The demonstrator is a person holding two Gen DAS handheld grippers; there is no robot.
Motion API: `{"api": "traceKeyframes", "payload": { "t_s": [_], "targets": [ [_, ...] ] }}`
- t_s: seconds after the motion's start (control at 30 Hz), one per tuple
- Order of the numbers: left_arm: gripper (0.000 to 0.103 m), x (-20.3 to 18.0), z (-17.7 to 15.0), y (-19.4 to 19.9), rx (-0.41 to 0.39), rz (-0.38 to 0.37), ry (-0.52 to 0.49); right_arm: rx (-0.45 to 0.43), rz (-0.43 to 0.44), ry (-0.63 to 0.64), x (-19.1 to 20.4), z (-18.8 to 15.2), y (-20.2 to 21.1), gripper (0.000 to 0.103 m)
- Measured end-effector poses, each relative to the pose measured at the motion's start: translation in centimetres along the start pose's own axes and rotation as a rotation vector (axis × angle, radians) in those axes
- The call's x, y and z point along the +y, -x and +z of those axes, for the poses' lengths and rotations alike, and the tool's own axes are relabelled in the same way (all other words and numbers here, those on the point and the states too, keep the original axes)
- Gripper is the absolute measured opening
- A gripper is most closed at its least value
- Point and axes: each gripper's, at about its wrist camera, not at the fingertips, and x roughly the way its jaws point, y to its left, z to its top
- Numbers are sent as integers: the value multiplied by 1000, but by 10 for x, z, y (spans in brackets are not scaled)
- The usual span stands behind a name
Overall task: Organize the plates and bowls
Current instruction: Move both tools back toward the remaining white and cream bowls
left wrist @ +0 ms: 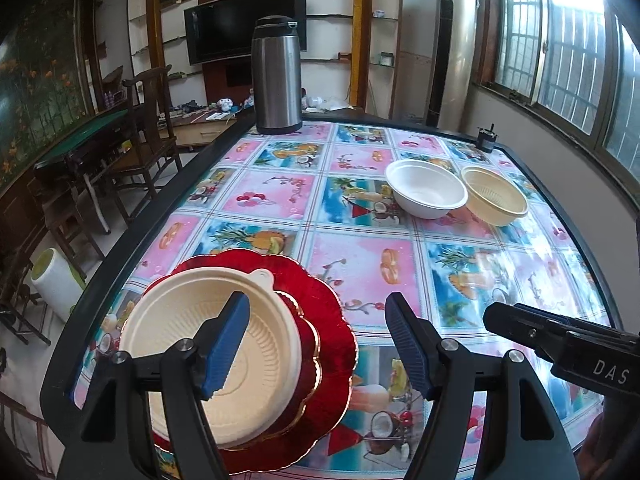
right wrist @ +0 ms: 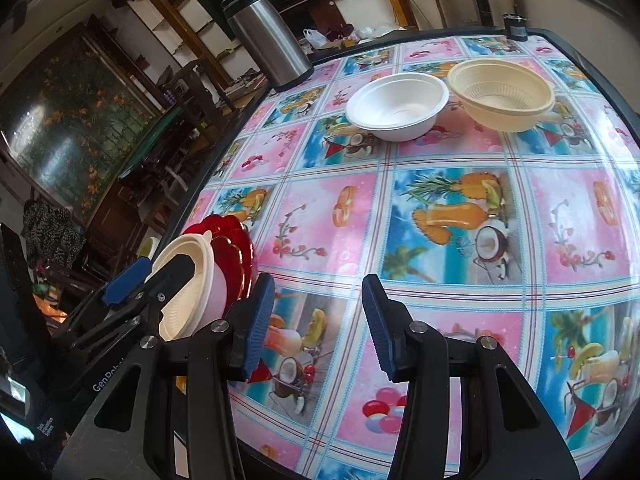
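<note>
Above the table, both tools tilt downward: left gripper spread wide at the cream bowl's three o'clock, right gripper parted, empty.

Black plastic frames on left gripper and right gripper — ribbed blue pads, silver round screws, white lettering.

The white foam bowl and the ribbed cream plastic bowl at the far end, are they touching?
Cannot tell. In both wrist views the white foam bowl overlaps the ribbed cream plastic bowl at the rims, showing neither gap nor contact.
</note>
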Motion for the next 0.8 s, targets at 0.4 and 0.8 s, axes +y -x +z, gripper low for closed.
{"api": "traceKeyframes", "payload": {
  "t_s": [0.4, 0.8],
  "targets": [
    [71, -42, 9, -20, 32, -45, -52, -38, -55, -77, -50, 15, 26, 49],
    [71, -90, 30, -60, 119, -117, -51, -49, -154, -151, -113, 49, 43, 49]
  ]
}}
